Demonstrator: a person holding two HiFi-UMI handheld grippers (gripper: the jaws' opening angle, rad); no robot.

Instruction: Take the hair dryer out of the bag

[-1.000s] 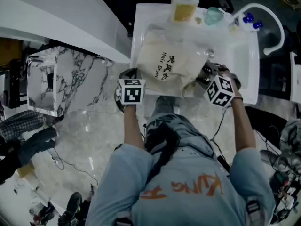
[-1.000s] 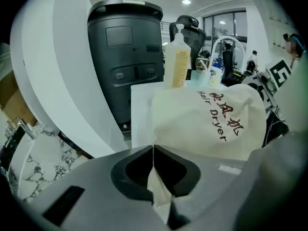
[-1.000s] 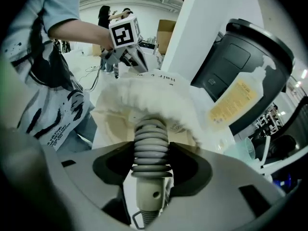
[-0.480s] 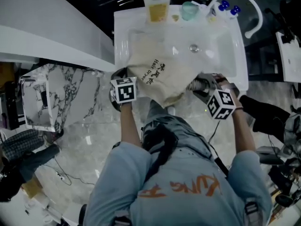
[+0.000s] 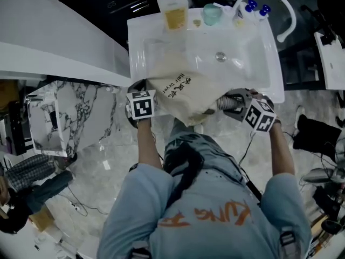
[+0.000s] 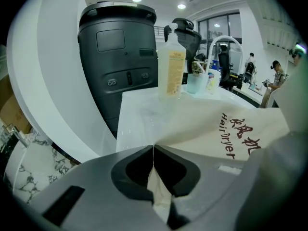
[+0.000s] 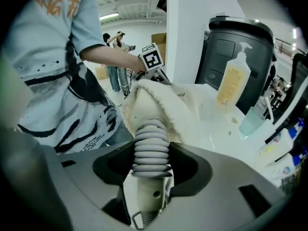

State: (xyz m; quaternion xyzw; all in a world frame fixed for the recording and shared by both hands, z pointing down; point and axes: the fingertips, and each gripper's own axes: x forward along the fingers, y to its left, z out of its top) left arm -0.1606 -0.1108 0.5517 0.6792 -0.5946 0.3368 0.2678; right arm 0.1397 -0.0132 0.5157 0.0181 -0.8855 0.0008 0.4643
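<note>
**Grip status**
- Left gripper (image 6: pixel 153 149): jaws closed flat on a fold of the cream woven-cloth bag (image 6: pixel 226 129) w/ dark red "Hair Dryer" print. The pinched cloth shows as a thin pleat running back between the jaws.
- Right gripper (image 7: pixel 151 153): jaws set wide and clamped on the grey-ribbed, cream-bodied hair dryer (image 7: pixel 150 137). Both jaws press the sides of the ribbed section.

**Position of parts**
- The ribbed section sits square between the right jaws. Ahead of the jaws it runs into the bag mouth. Behind them a smooth cream plastic stub (image 7: pixel 144 194) w/ a small hole and a wire loop sticks out.
- The rest of the dryer is covered by cloth, so it is prob. mostly inside the bag; how much can't be confirmed.
- The bag lies across the front rim of the white glossy wash basin (image 5: pixel 253 63), ahead of both sets of jaws. Beyond it on the basin's back ledge stands a translucent yellow pump bottle (image 5: pixel 175 9).

**Reason for this hold**
- Left grip anchors the bag; right grip is on the only exposed hard part. Opposed hands let the dryer slide out vs. dragging the bag along.
- Basin rim carries the bag's weight.

**Materials**
- Bag: soft, limp, wrinkles freely, folded back in a thick fuzzy roll at the mouth; may snag.
- Ribbed section: stacked rubbery rings, gives the jaws good purchase lengthwise.
- Stub: rigid and slick, a poorer spot to grip.

**Task state**: extraction under way, not complete.
</note>
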